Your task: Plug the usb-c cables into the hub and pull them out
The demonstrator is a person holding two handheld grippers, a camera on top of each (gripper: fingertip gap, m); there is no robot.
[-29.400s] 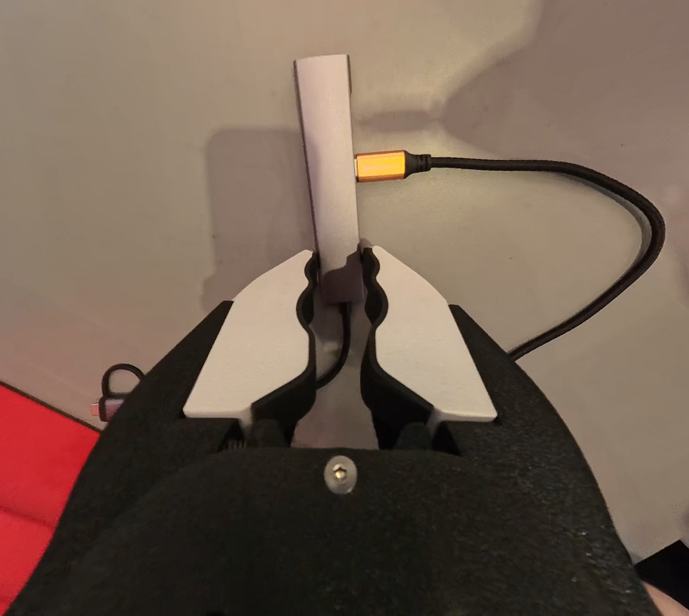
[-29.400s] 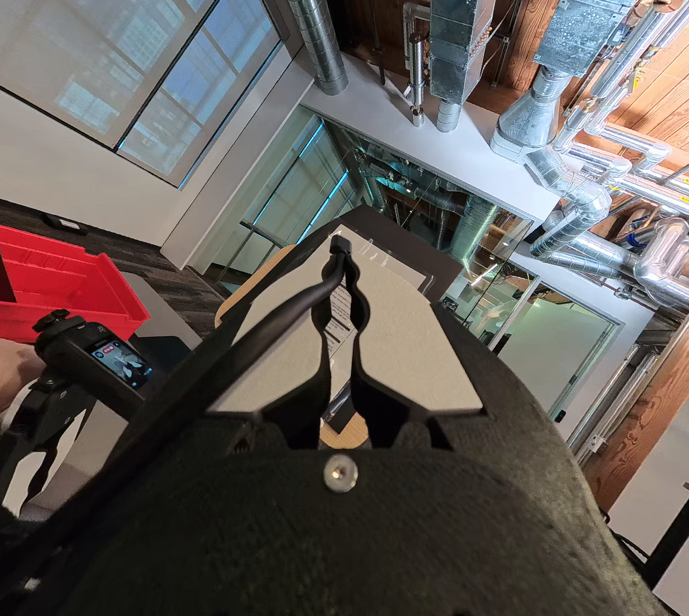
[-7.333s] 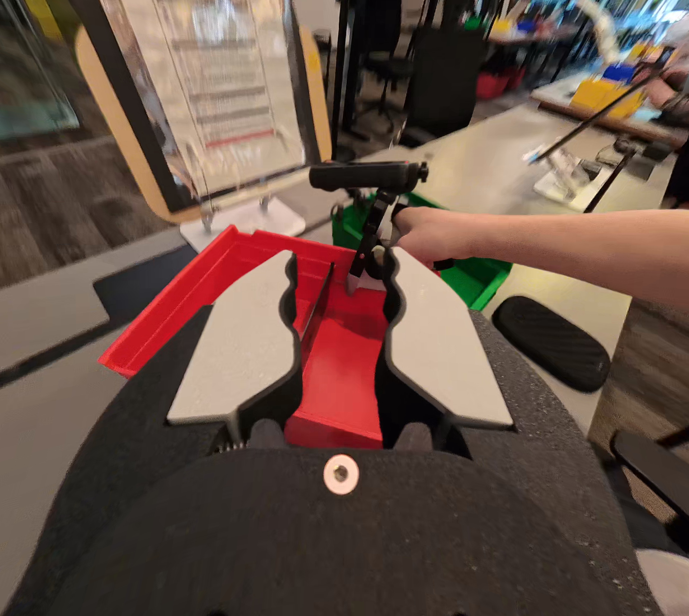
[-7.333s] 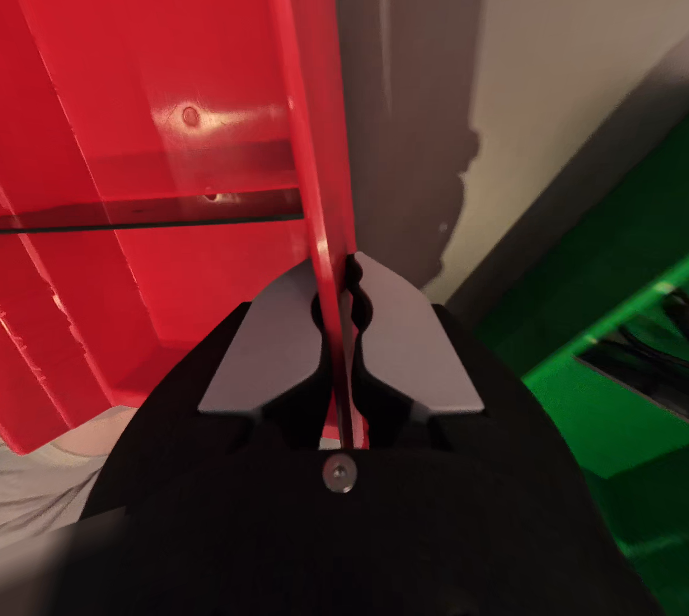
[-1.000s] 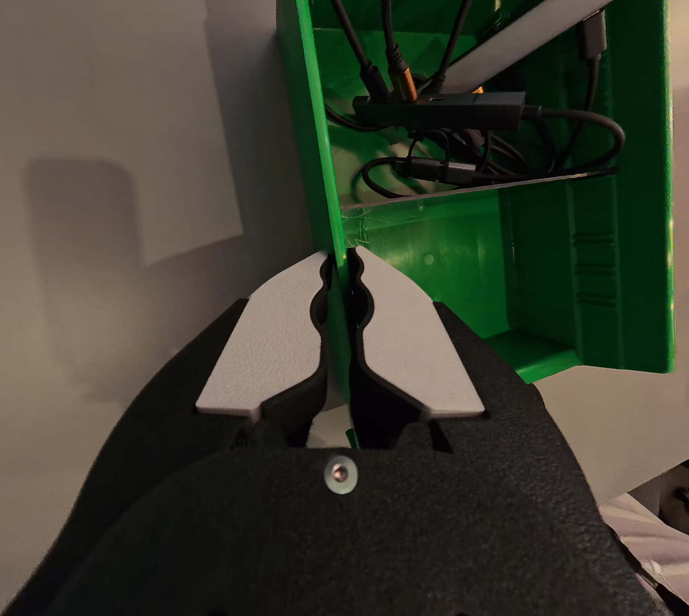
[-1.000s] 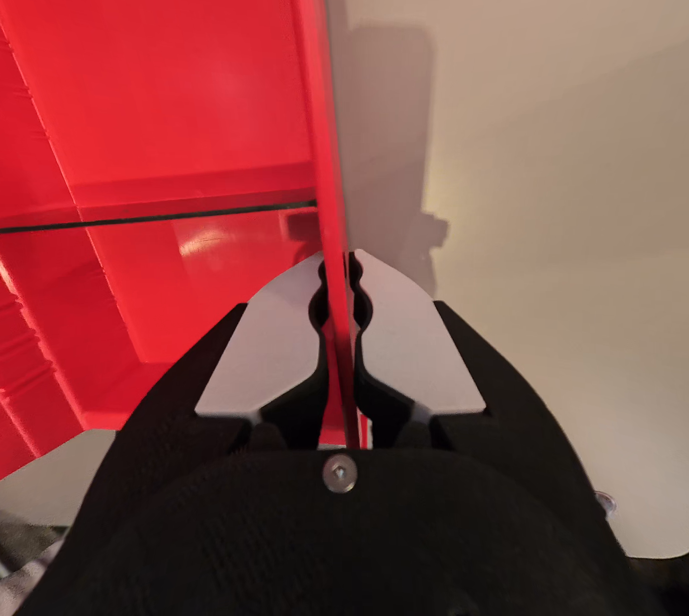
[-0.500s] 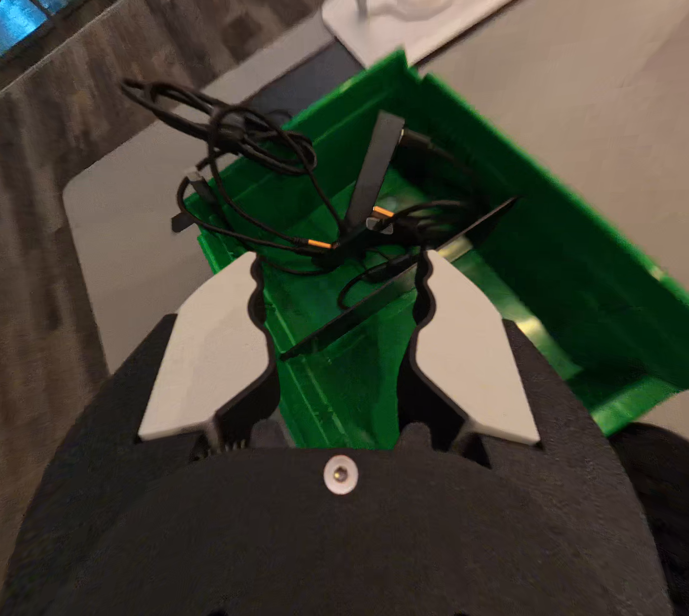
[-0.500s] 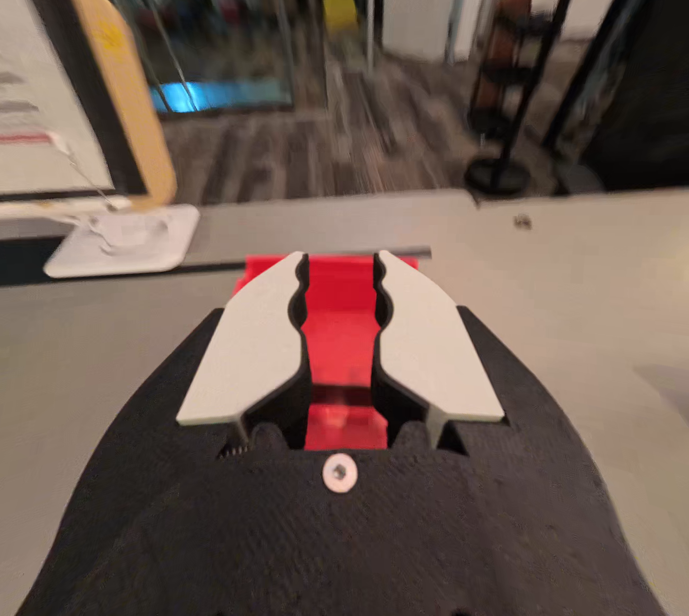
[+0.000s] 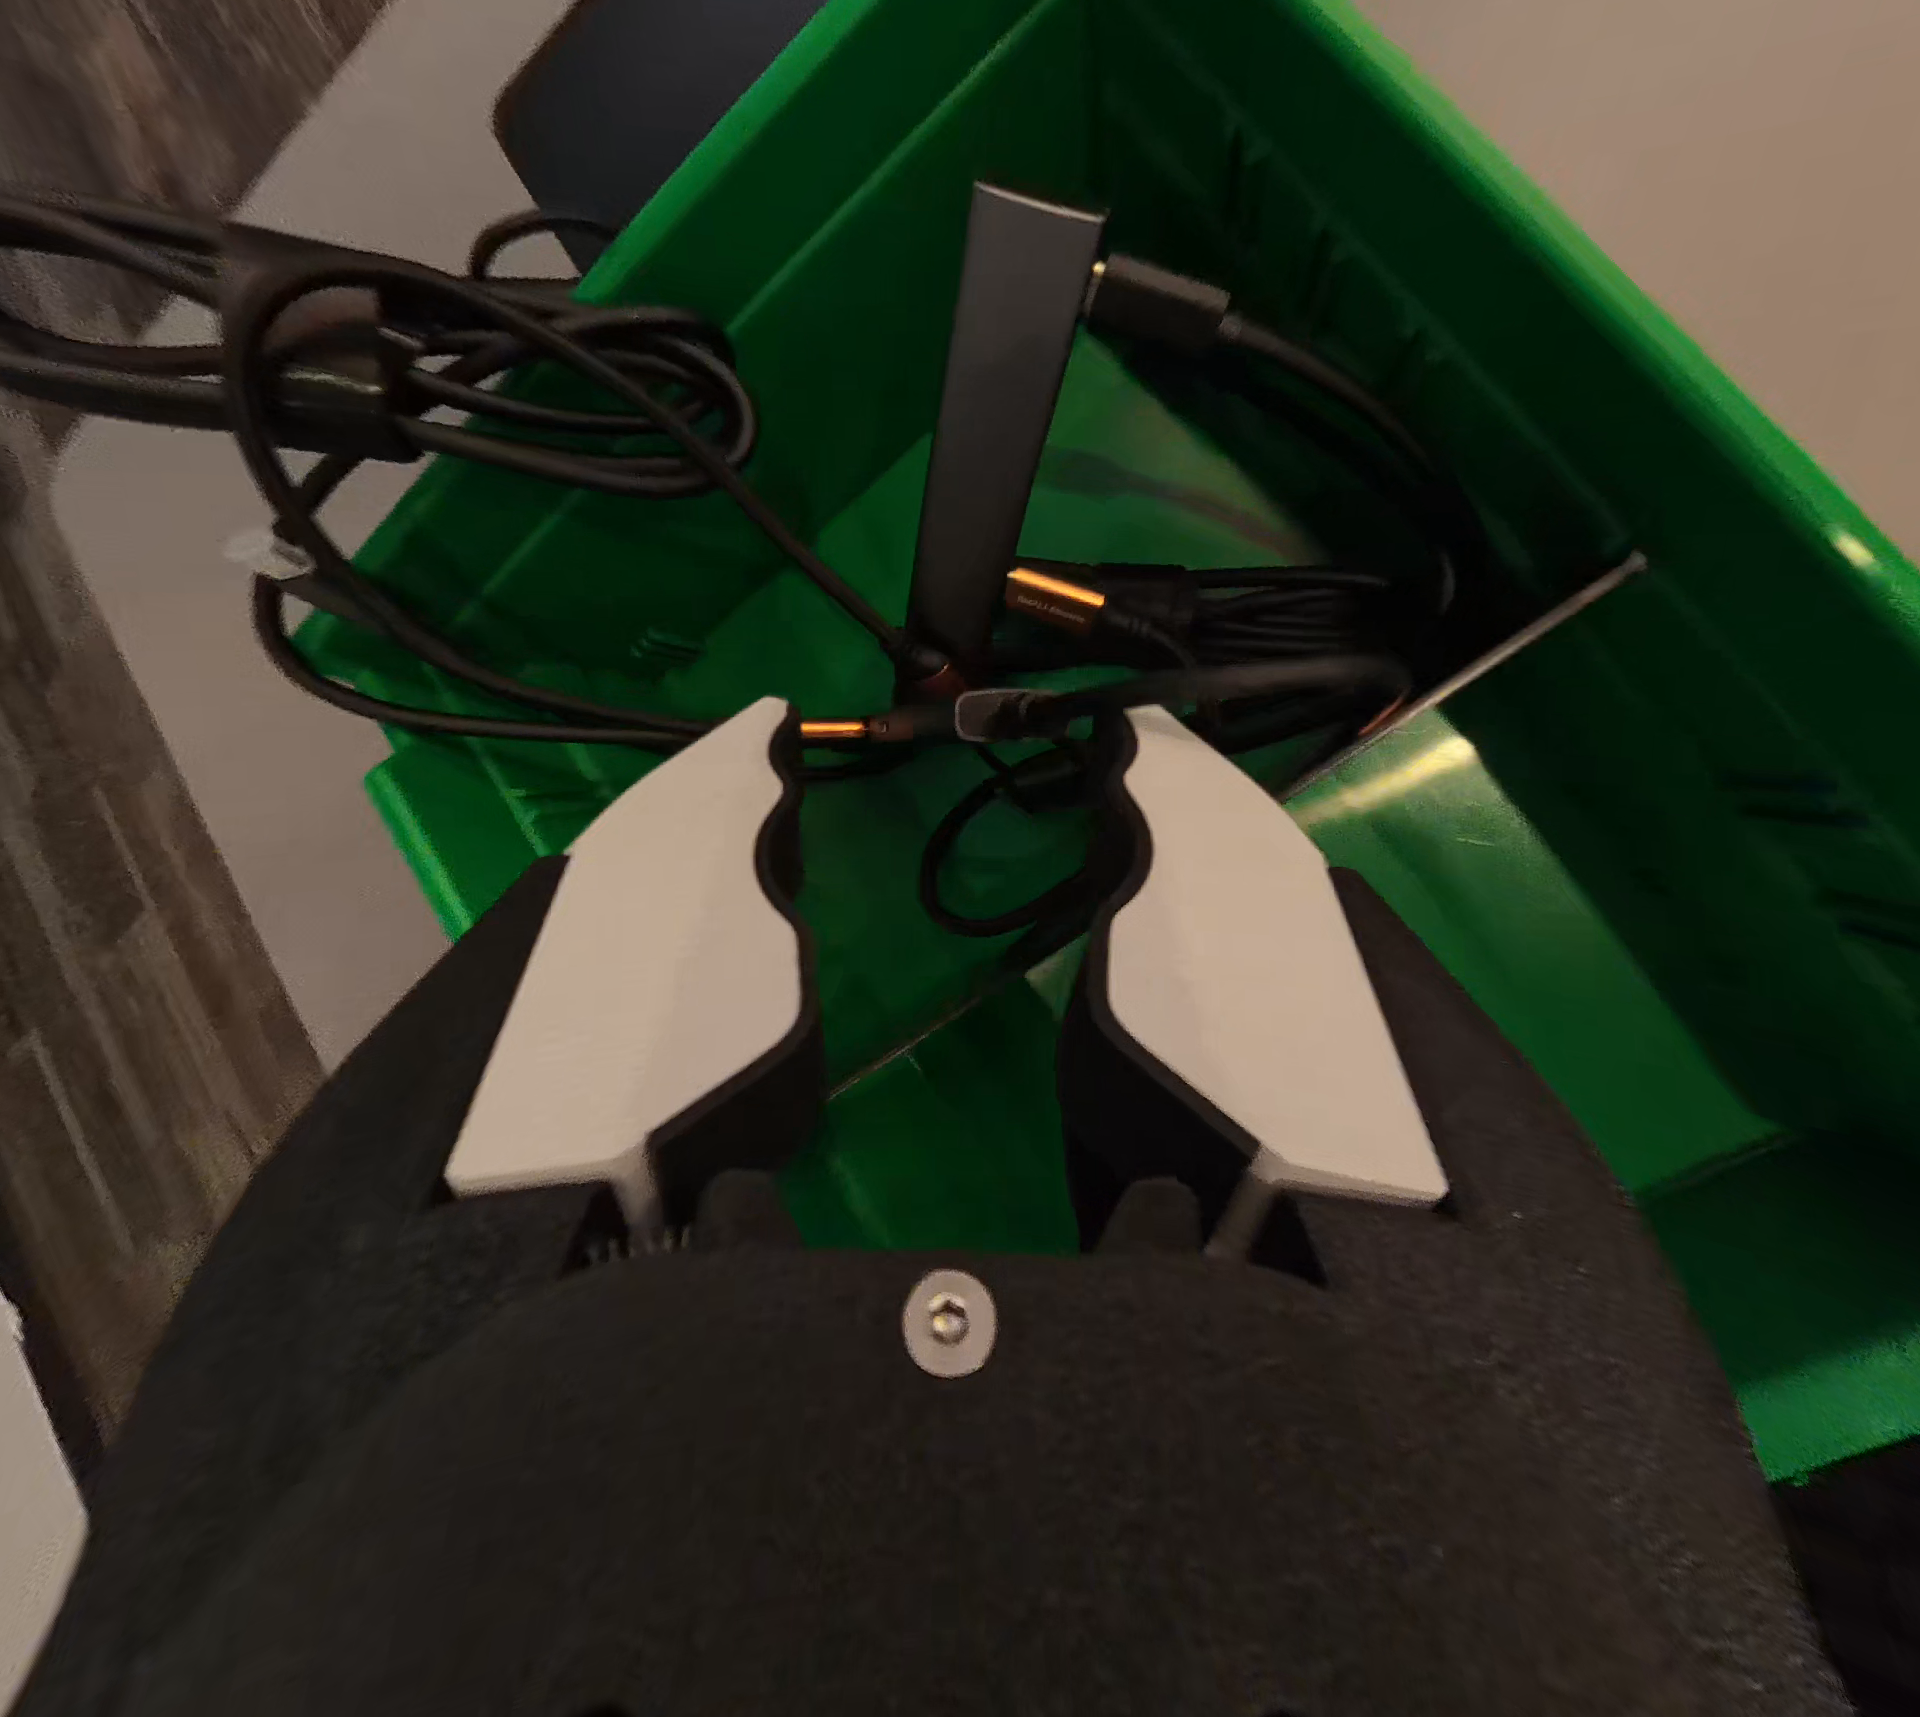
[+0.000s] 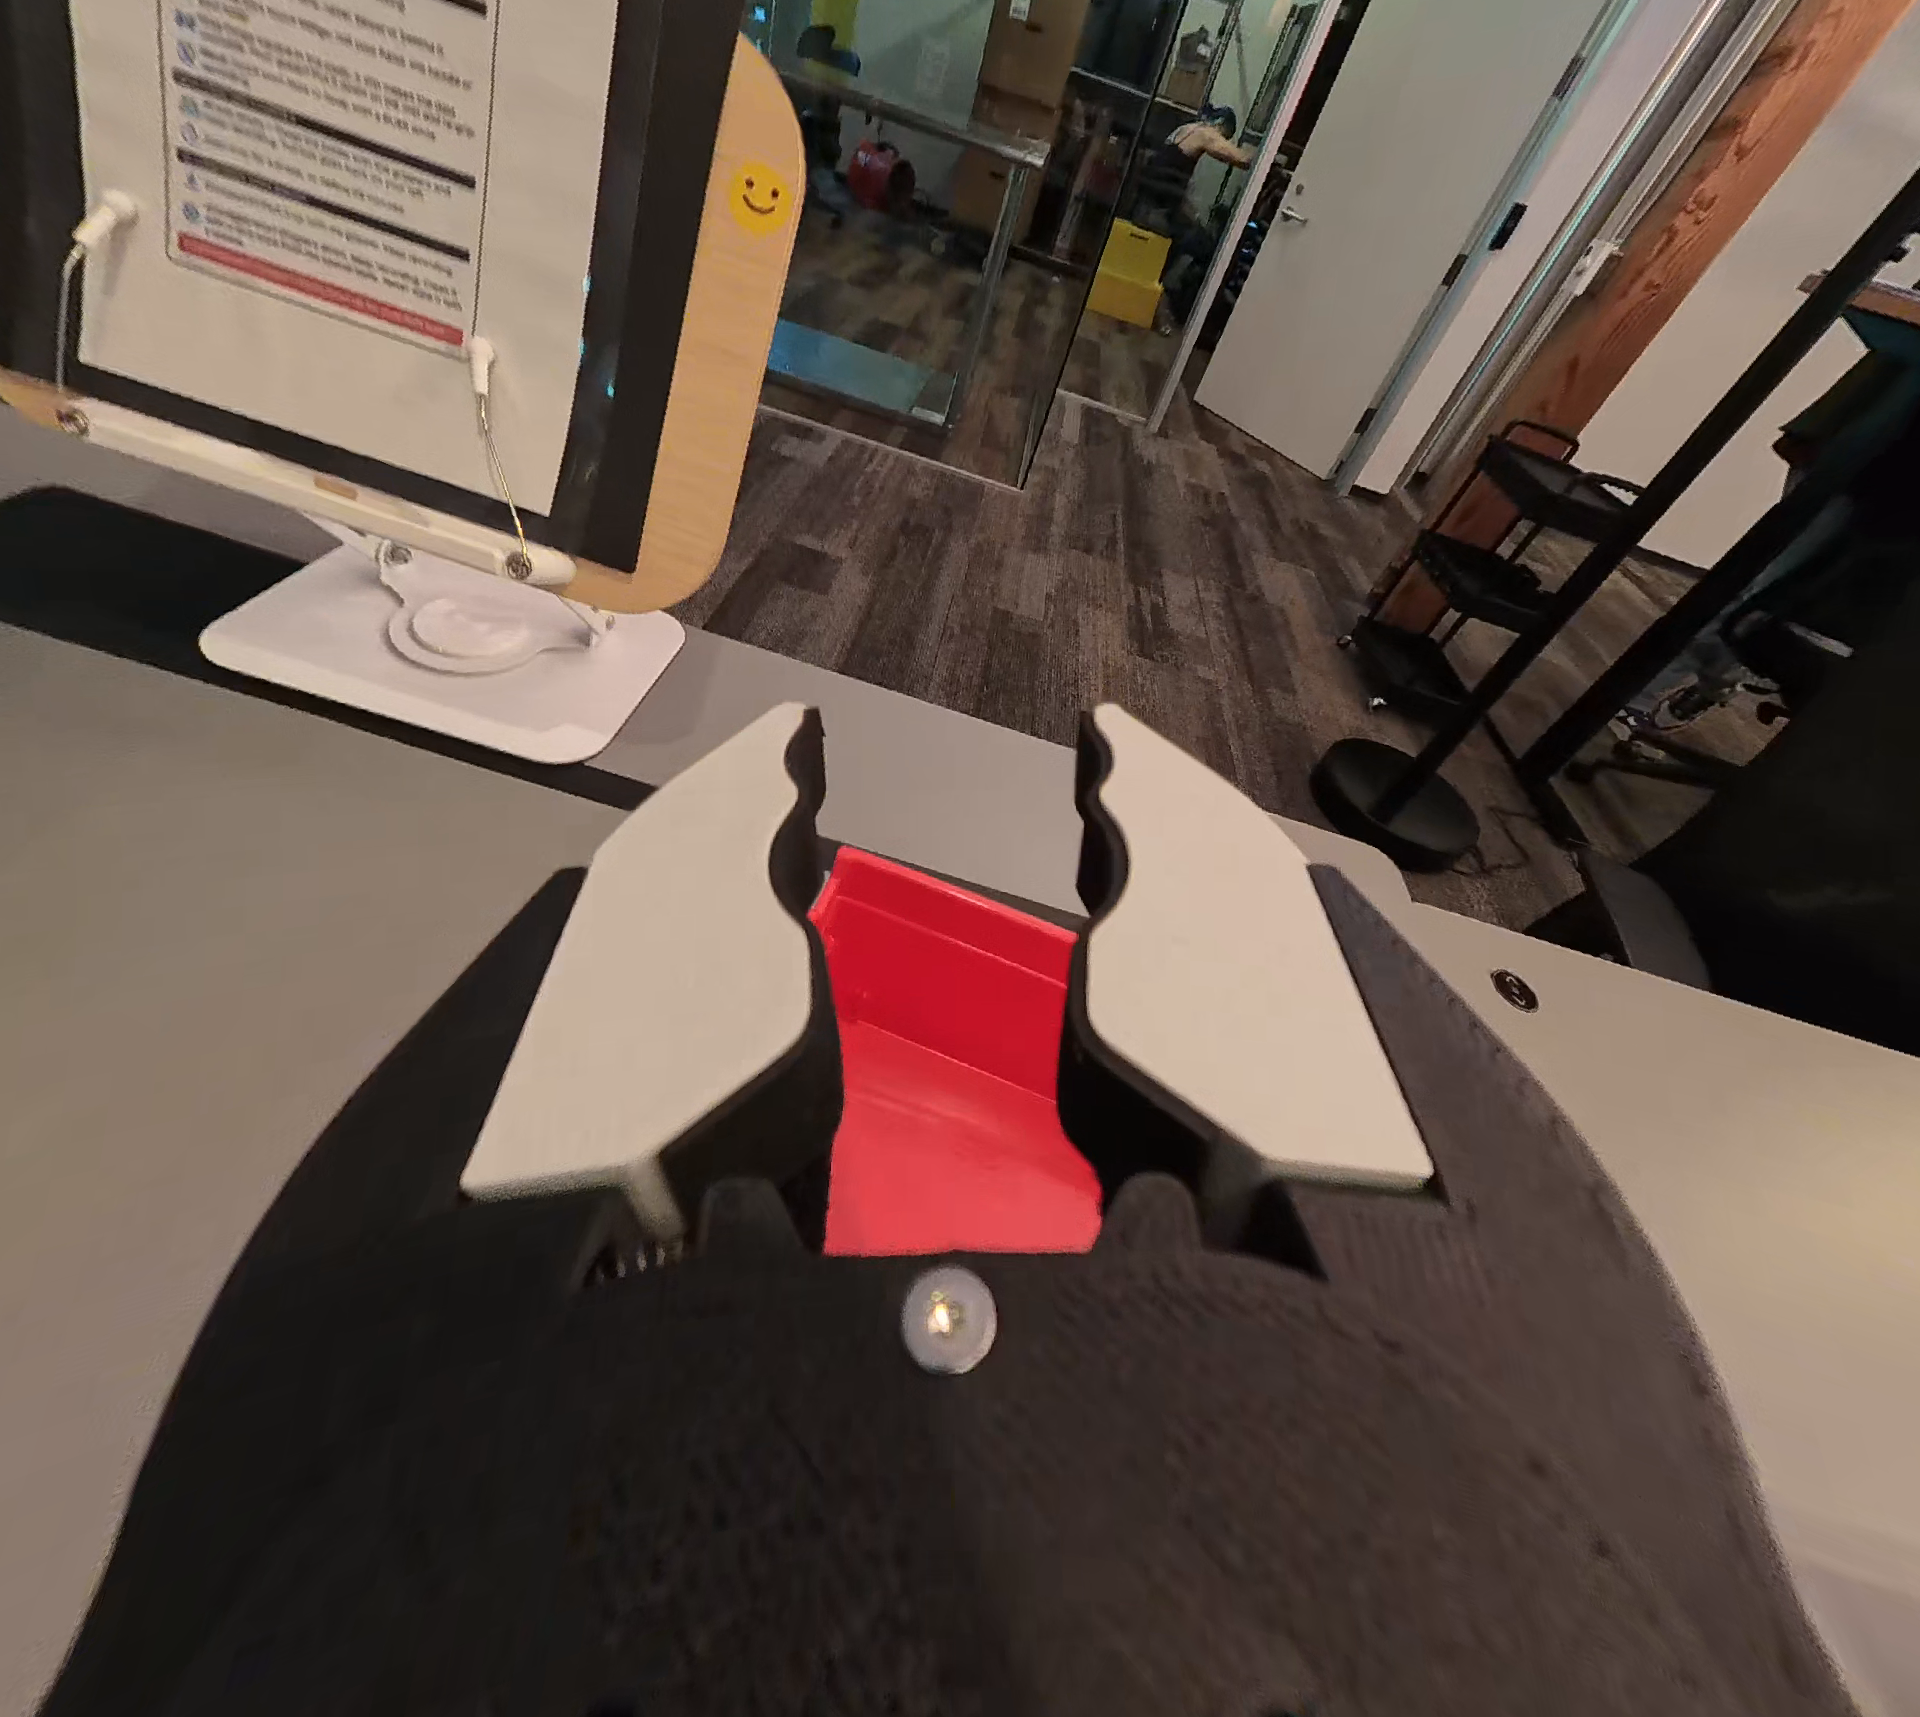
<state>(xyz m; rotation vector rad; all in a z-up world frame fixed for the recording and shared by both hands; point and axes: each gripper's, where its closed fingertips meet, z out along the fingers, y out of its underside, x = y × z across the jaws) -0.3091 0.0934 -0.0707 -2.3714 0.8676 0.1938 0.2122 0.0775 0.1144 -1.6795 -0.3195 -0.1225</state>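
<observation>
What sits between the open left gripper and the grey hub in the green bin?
In the left wrist view, a tangle of black cables with orange plugs lies between the left gripper and the hub.

Warm, fairly dim indoor light is falling on the left wrist view, where motion blur is smearing the floor and the black cables (image 9: 447,379) at the left edge, and a bright glare patch is shining on the floor of the green bin (image 9: 1403,794). The right wrist view is looking brighter and sharper, with cool daylight coming through the glass partition (image 10: 987,109) at the back. Wide-angle distortion is bending straight lines toward the edges of both views.
</observation>
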